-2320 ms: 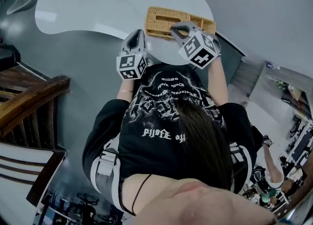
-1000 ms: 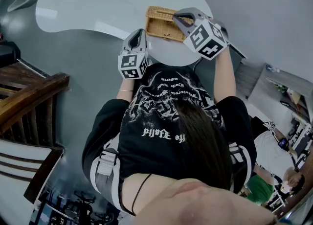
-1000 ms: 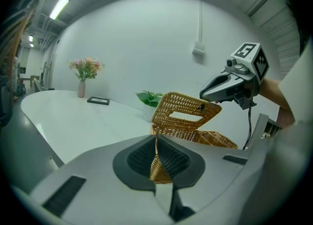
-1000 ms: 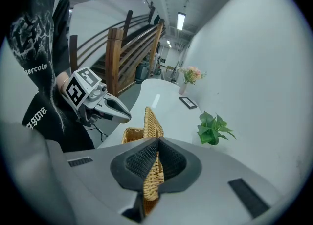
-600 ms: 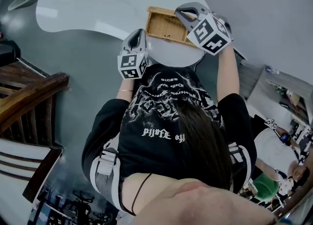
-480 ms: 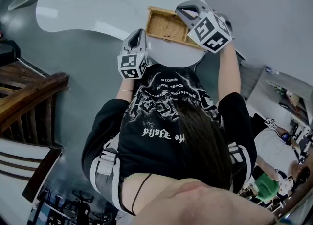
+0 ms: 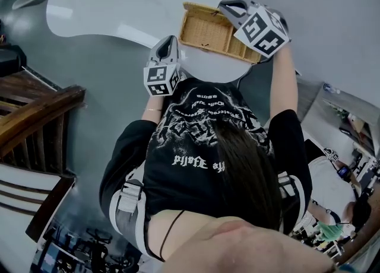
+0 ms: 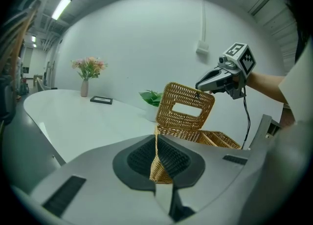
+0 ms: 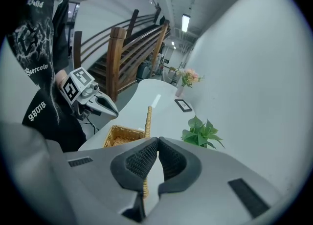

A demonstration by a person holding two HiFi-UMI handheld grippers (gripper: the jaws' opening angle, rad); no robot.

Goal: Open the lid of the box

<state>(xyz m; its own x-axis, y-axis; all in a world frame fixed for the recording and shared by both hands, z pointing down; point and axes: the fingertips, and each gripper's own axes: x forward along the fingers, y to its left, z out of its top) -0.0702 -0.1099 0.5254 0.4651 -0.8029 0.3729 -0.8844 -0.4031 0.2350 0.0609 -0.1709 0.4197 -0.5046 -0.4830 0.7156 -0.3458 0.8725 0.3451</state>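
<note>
The lid (image 8: 188, 107) lay flat on the box (image 7: 209, 30) before, and now it stands up on its far side, so the inside of the box shows. The right gripper (image 9: 157, 151) has gone up and away from the person with it. Its jaws are shut tight on the top edge of the lid. The left gripper (image 8: 157, 146) has stayed at the near left corner of the box, and its jaws are pinched on the woven wall there. The box sits at the near edge of the white table (image 7: 113, 2), right in front of the person. A green plant (image 8: 151, 97) stands just behind the box, near the raised lid. Further off from the box, on the same table, are a flat dark frame (image 8: 101, 100) and a vase (image 8: 84, 87) of flowers. Well away from the box, to the person's left, is a wooden stair rail (image 7: 37, 114).
</note>
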